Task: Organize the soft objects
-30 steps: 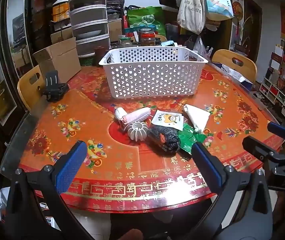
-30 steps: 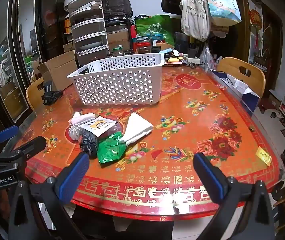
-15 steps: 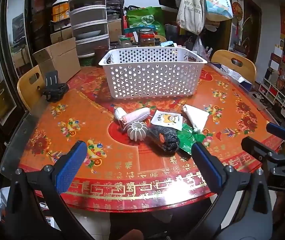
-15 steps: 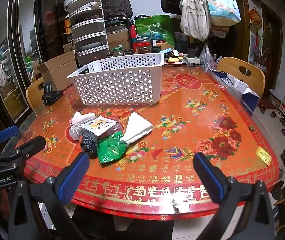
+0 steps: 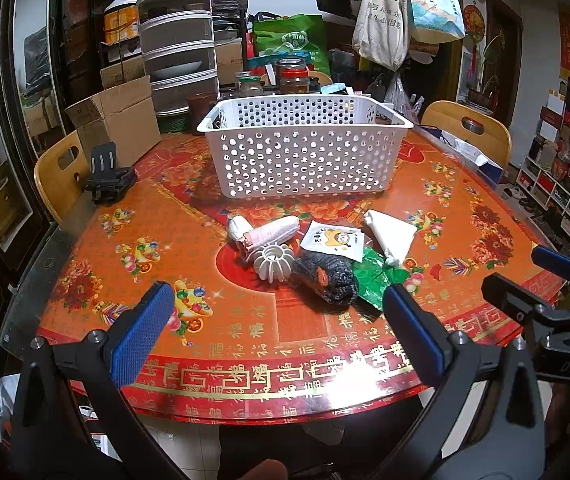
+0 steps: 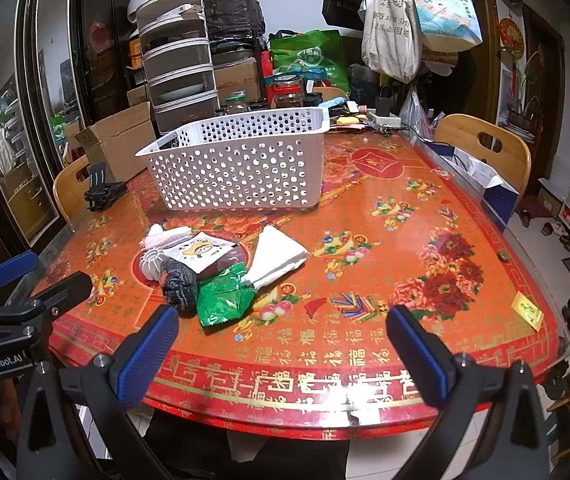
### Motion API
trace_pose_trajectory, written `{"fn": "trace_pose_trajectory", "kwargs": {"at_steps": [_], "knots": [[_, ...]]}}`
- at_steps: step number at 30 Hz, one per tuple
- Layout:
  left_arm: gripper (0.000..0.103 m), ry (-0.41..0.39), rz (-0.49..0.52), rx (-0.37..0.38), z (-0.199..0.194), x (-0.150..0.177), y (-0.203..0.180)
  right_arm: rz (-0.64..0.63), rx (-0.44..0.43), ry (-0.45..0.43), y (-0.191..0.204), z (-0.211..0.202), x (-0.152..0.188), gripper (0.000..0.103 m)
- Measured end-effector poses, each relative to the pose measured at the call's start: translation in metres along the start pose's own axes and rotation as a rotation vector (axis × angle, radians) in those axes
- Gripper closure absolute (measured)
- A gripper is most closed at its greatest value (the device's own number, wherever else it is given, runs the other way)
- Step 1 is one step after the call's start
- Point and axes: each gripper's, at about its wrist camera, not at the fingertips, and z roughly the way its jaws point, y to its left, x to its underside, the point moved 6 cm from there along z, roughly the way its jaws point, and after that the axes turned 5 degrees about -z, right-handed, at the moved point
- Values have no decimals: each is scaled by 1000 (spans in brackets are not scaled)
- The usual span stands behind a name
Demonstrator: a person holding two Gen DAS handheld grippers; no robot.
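- Hovering at the near edge of the red patterned table [image 5: 173,236], left gripper [image 5: 277,332] with blue-padded fingers [image 5: 143,338] spread wide, nothing between them.
- Held alongside at the same near edge, right gripper [image 6: 283,344] likewise spread wide and empty, blue pads [image 6: 149,354] clear of the tabletop; seen also at the right margin of the left wrist view.
- Lying just past the fingers, a loose cluster of soft objects near the table's middle, well short of the basket.
- Nearest in the cluster: dark knitted glove [image 5: 327,278] and crumpled green packet [image 6: 223,300], touching each other.
- Beside the glove: white ribbed round piece [image 5: 273,262], resting on the red circle of the tablecloth.
- Overlapping the glove's far end: flat white sachet with a cartoon print [image 5: 333,240].
- Right of the sachet: folded white cloth [image 6: 275,256], one edge over the green packet.
- Left and slightly farther: pink rolled cloth [image 5: 271,232] with a small white roll [image 5: 239,227] against its far-left end.
- Farther back, apart from the cluster: white perforated basket [image 5: 305,160], upright; contents not discernible through the holes.
- Left of the basket, at the table's edge: black clamp-like holder [image 5: 107,182] and a cardboard box [image 5: 119,120].
- Beyond the far rim: jars [image 5: 293,78], stacked grey drawers [image 5: 179,48], hanging tote bags [image 5: 381,24], wooden chairs [image 5: 469,128] at both sides.
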Motion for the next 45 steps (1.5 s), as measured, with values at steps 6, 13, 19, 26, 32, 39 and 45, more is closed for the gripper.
{"fn": "trace_pose_trajectory", "kwargs": {"at_steps": [6, 13, 19, 26, 32, 39, 45], "knots": [[0, 0, 0, 0, -1, 0, 0, 0, -1, 0, 0, 0, 0, 0], [0, 0, -1, 0, 0, 0, 0, 1, -1, 0, 1, 0, 0, 0], [0, 1, 0, 0, -1, 0, 0, 1, -1, -1, 1, 0, 0, 0], [0, 0, -1, 0, 0, 0, 0, 2, -2, -1, 1, 0, 0, 0], [0, 0, -1, 1, 0, 0, 0, 2, -2, -1, 0, 1, 0, 0], [0, 1, -2, 1, 0, 0, 0, 3, -2, -1, -1, 0, 1, 0], [0, 9, -4, 2, 2, 3, -2, 6, -3, 2, -1, 2, 0, 0]]}}
